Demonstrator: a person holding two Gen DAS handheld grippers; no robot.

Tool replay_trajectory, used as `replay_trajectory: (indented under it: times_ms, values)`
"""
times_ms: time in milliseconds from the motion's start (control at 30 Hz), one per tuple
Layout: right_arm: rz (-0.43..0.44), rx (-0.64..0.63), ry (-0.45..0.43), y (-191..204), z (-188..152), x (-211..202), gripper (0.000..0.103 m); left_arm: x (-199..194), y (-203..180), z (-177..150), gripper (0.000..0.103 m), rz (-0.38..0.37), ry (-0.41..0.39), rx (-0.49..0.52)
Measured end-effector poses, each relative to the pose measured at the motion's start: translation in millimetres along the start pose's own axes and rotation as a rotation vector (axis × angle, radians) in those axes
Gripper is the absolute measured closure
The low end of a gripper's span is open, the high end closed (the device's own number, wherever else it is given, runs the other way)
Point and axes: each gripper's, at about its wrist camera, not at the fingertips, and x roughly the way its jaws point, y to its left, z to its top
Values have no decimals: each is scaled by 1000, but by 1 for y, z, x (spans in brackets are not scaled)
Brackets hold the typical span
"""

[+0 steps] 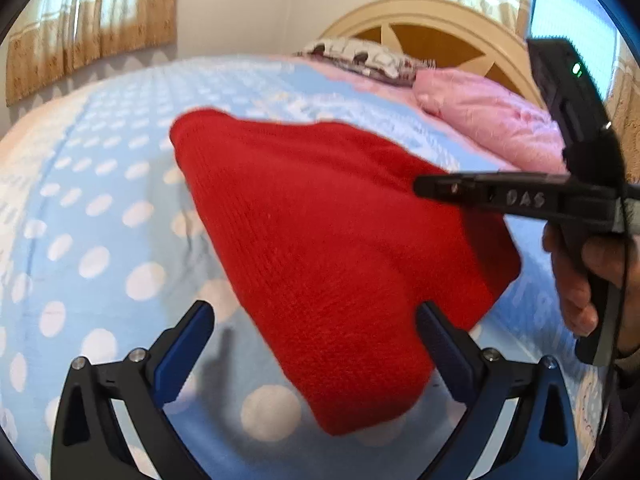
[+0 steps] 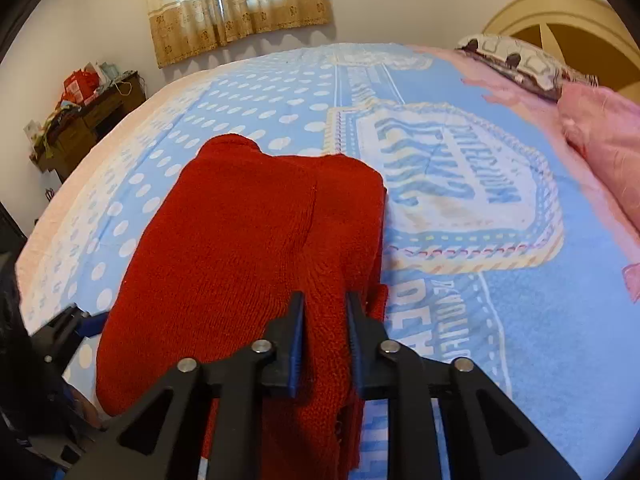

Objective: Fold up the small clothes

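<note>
A red knitted garment [image 1: 320, 248] lies folded on the blue spotted bedspread [image 1: 92, 208]; it also shows in the right wrist view [image 2: 240, 248]. My left gripper [image 1: 316, 320] is open, its fingers either side of the garment's near end, holding nothing. My right gripper [image 2: 324, 304] is shut on the garment's near right edge, the cloth bunched between its fingers. In the left wrist view the right gripper [image 1: 424, 188] reaches in from the right over the garment, held by a hand [image 1: 580, 280].
A pink pillow [image 1: 492, 120] and a patterned pillow [image 1: 360, 54] lie by the headboard [image 1: 432, 20]. A cluttered wooden dresser [image 2: 84, 116] stands by the wall at left. Curtains [image 2: 236, 0] hang behind the bed.
</note>
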Motion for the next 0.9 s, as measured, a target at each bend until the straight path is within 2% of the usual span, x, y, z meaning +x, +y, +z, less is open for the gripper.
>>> replay_trajectory:
  times_ms: [67, 200, 267, 367, 500, 567, 633, 700, 733, 900]
  values:
    - [-1, 9, 2, -3, -2, 0, 86, 1, 3, 1, 0, 14, 0, -12]
    - [13, 60, 14, -20, -2, 13, 86, 14, 4, 1, 0, 27, 59, -21]
    - [2, 16, 21, -13, 6, 15, 85, 12, 0, 0, 0, 27, 63, -4]
    - [-11, -40, 28, -4, 21, 13, 80, 0, 1, 3, 0, 42, 4, -23]
    - [-12, -27, -38, 0, 43, 3, 72, -13, 14, 9, 0, 42, -74, -102]
    - [53, -34, -24, 5, 49, 10, 71, -3, 18, 11, 0, 81, -35, -101]
    - [142, -51, 24, 12, 53, 26, 71, 11, 21, 13, 0, 86, 14, -106]
    - [80, -109, 141, 20, 48, 56, 71, 21, 21, 12, 0, 67, 54, -108]
    - [57, -125, 144, 21, 45, 64, 70, 23, 19, 11, 0, 58, 65, -104]
    - [94, -74, 112, 5, 38, 56, 69, 21, 19, 5, 0, 34, 64, -121]
